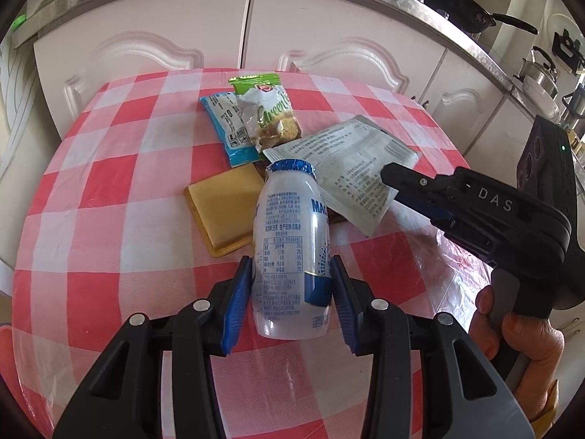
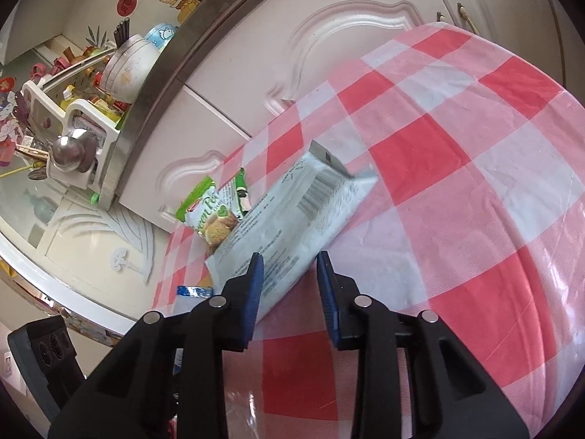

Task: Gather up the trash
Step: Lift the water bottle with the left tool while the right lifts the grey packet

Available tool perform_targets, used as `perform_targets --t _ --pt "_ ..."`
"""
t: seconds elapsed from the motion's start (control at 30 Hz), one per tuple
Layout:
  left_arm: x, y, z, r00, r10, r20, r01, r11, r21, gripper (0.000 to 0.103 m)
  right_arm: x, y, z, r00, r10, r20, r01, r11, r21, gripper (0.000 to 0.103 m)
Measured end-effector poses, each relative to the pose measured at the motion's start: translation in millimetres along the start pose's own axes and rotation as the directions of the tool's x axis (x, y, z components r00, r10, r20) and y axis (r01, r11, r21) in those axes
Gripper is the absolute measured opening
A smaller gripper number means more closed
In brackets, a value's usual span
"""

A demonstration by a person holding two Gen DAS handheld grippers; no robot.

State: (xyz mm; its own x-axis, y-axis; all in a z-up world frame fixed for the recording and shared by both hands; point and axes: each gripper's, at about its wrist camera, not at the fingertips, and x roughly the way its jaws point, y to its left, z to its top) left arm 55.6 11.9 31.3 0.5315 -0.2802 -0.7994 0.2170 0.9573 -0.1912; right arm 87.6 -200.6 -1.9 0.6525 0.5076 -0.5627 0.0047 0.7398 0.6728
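The left tongs [image 1: 292,289] point steeply down at the desk [image 1: 109,183], which is covered in a red-and-white checked cloth. Their blue pads [image 1: 239,292] press both sides of a white yoghurt bottle [image 1: 289,241] with a blue foil cap, so the bottle is clamped between them, its cap end aimed away from the camera.

Beyond the bottle lies the rest of the trash: a yellow flat packet [image 1: 223,212] just beside it, a blue wrapper [image 1: 230,128], and a green snack packet [image 1: 267,109] lying partly over the blue one.

The right tongs [image 2: 289,292] come in from the right at a shallower tilt, a hand [image 1: 526,333] wrapped round their grip. No earlier frame shows their movement. In the right wrist view a corner of the white printed sachet [image 2: 292,219] sits between the blue pads, but a gap shows beside the right pad; the left wrist view shows the tips close on the sachet's edge. I cannot tell whether they actually pinch it.
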Motion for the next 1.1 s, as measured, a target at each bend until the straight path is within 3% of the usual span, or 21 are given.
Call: perform_targets --t 0.27,0.4,0.5,0.63,1.1 --pt "0.1 -2.7 -0.3 1.0 -0.008 0.003 0.008 1.0 0.001 0.044 12.4 12.1 4.2 1.0 -0.026 -0.016 0.026 0.999 -0.036 0.034" --pt "-0.5 -2.2 -0.5 1.0 -0.012 0.008 0.012 1.0 -0.006 0.044 19.3 13.6 0.5 0.999 -0.023 -0.041 0.021 0.998 -0.051 0.024" --pt "-0.5 -1.8 -0.9 1.0 -0.014 0.008 0.014 1.0 -0.015 0.044 14.7 14.4 1.1 1.0 -0.011 -0.015 0.01 0.998 -0.067 0.014" --pt "-4.2 1.3 -0.7 1.0 -0.016 0.017 0.016 1.0 -0.022 0.044 9.3 12.2 2.6 1.0 0.02 0.003 -0.02 0.998 -0.064 0.009" --pt "-30.1 8.4 -1.3 0.997 -0.036 0.068 0.039 0.998 -0.05 0.044 -36.8 20.2 7.3 0.995 0.017 0.094 -0.003 0.989 -0.15 0.005"
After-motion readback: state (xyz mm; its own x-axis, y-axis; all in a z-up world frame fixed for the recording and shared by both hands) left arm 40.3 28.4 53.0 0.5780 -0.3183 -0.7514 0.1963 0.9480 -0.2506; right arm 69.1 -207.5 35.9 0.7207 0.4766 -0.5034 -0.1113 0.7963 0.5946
